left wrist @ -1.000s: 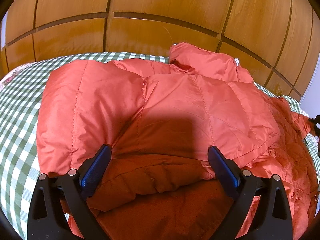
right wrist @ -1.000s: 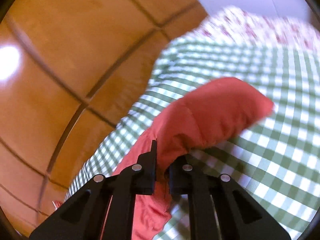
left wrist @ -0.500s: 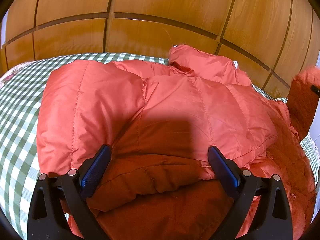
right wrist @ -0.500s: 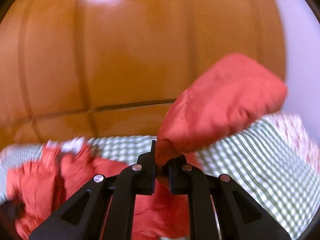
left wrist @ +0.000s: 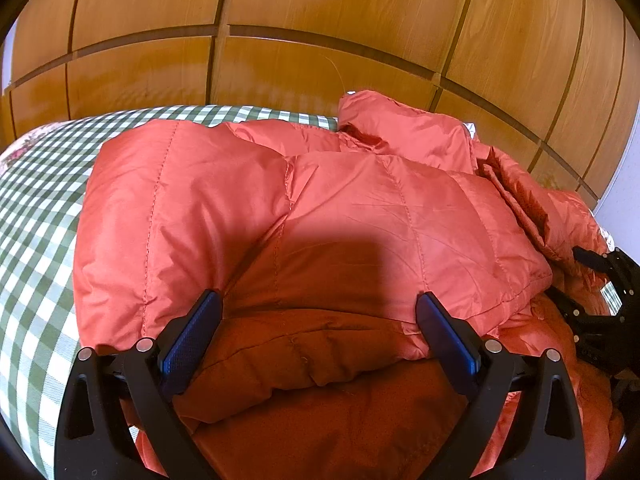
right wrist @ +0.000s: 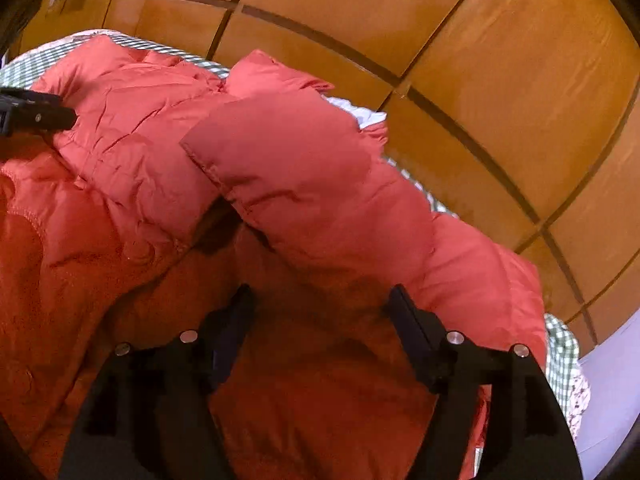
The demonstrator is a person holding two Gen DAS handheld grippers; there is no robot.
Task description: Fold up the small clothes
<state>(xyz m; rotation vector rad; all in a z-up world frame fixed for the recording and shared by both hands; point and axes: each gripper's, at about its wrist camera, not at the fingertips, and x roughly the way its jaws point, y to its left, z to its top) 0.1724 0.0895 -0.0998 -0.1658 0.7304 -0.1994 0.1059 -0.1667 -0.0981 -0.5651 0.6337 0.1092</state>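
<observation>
The puffy red-orange quilted jacket lies spread on the green-and-white checked bedcover, in front of the wooden panelled wardrobe doors. One padded sleeve is laid across the jacket body, its cuff end pointing toward the jacket's middle.

Left gripper: jaws spread wide, blue pads either side of the lower body panel. Whether the pads touch the fabric cannot be told; they pinch nothing.

Right gripper: jaws opening at this moment. The sleeve lies just beyond and beside the fingertips, no fabric is caught between them, and the pads press on nothing.

Step in hand, as judged from the layout: releasing the sleeve after folding it inward over the body.

Procedure for a clean result:
1. Let the jaws spread fully before withdrawing, so that no seam snags on a pad.
2. Withdraw along the line of the sleeve, not across it (padded fabric springs back readily and a sideways drag would undo the fold).
3. Keep the left gripper where it is over the lower panel until the right is clear.
4. Check that the cuff lies inside the jacket outline before the next fold.

The far right edge of the jacket looks rumpled and will likely need smoothing.
</observation>
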